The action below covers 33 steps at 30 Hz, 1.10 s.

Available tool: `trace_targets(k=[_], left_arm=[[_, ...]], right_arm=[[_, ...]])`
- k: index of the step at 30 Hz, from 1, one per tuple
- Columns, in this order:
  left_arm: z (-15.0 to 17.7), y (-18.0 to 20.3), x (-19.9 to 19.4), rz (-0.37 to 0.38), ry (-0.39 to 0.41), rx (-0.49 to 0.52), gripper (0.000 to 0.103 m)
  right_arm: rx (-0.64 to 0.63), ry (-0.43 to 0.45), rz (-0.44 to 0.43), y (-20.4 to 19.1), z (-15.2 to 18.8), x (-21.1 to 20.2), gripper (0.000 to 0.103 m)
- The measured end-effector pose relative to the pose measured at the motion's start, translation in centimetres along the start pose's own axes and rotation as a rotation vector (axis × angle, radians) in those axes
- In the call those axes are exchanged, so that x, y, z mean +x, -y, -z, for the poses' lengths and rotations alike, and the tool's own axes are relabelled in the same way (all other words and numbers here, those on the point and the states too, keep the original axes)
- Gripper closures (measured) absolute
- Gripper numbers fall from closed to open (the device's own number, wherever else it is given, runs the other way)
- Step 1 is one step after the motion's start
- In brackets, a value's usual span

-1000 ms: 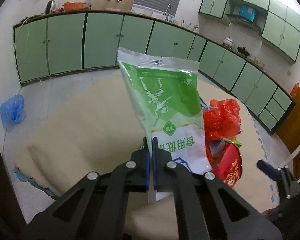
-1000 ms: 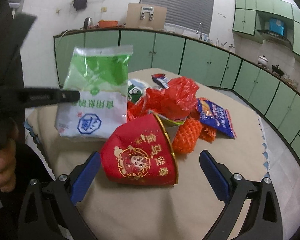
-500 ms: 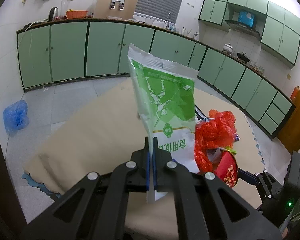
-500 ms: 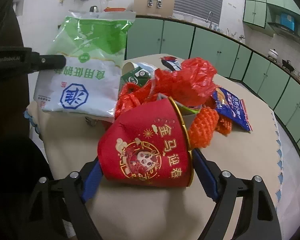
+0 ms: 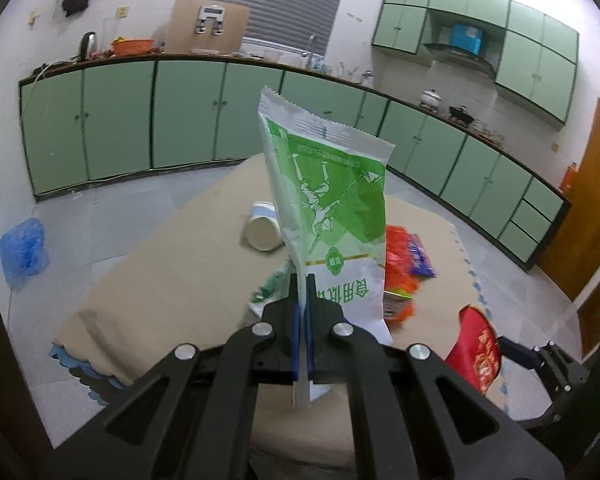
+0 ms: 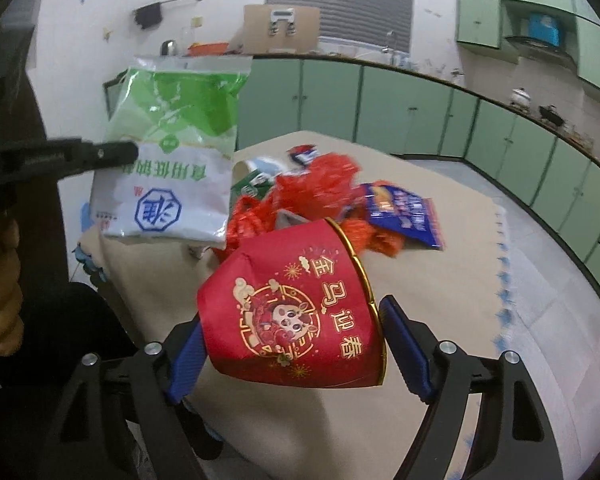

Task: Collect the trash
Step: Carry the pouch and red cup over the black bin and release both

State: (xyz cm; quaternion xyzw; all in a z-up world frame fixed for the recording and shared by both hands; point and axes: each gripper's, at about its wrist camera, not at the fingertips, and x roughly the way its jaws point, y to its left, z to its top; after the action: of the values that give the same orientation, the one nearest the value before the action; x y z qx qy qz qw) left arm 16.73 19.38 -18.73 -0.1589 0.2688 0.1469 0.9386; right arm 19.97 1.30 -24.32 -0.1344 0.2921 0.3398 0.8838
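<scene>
My left gripper (image 5: pixel 302 300) is shut on the edge of a green and white salt bag (image 5: pixel 332 216) and holds it upright above the table; the bag also shows in the right wrist view (image 6: pixel 172 156). My right gripper (image 6: pixel 292 344) is shut on a red paper cup (image 6: pixel 296 312) with gold print, lifted off the table; the cup shows in the left wrist view (image 5: pixel 476 356). On the beige table (image 6: pixel 440 280) lies a heap of trash: a red plastic bag (image 6: pixel 316 184), orange netting (image 6: pixel 376 236) and a blue snack packet (image 6: pixel 404 212).
A white tub (image 5: pixel 262 230) lies on its side on the table. A green carton (image 6: pixel 252 184) sits behind the heap. Green cabinets (image 5: pixel 148 116) line the walls. A blue bag (image 5: pixel 22 252) lies on the floor at left.
My left gripper has lifted the salt bag higher off the table. My right gripper has closed around the red cup and raised it from the table.
</scene>
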Motion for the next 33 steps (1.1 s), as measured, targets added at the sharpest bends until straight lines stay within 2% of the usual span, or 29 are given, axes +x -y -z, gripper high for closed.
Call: trace_targets(k=[5,10,14,20,25,31,33], left_arm=[[0.6,4.0,-0.7,0.083,-0.012,0.055,0.102],[1.6,9.5,-0.7,0.189,-0.038,0.132,0.102],[3.0,14.2,0.1,0.279,-0.069,0.199,0.102],[6.1,21.3,2.4,0.406,-0.138,0.296,0.102],[8.8,26.5,5.2,0.444,-0.182,0.398,0.102],[12.0,29.5,9.5,0.423,-0.264,0.464,0.101],[12.7,29.9,10.4,0.421,-0.28,0.471,0.097]], right_arm=[[0.119,0.006,0.092,4.2,1.6,-4.2,0.024],[0.25,-0.015,0.218,9.6,4.9,-7.8,0.024],[0.347,-0.041,0.325,13.5,8.3,-10.2,0.024],[0.449,-0.073,0.428,17.9,12.5,-12.3,0.024],[0.531,-0.093,0.43,20.6,15.1,-11.8,0.024],[0.588,-0.108,0.42,23.5,16.7,-9.9,0.024],[0.594,-0.115,0.416,24.0,17.0,-9.5,0.024]])
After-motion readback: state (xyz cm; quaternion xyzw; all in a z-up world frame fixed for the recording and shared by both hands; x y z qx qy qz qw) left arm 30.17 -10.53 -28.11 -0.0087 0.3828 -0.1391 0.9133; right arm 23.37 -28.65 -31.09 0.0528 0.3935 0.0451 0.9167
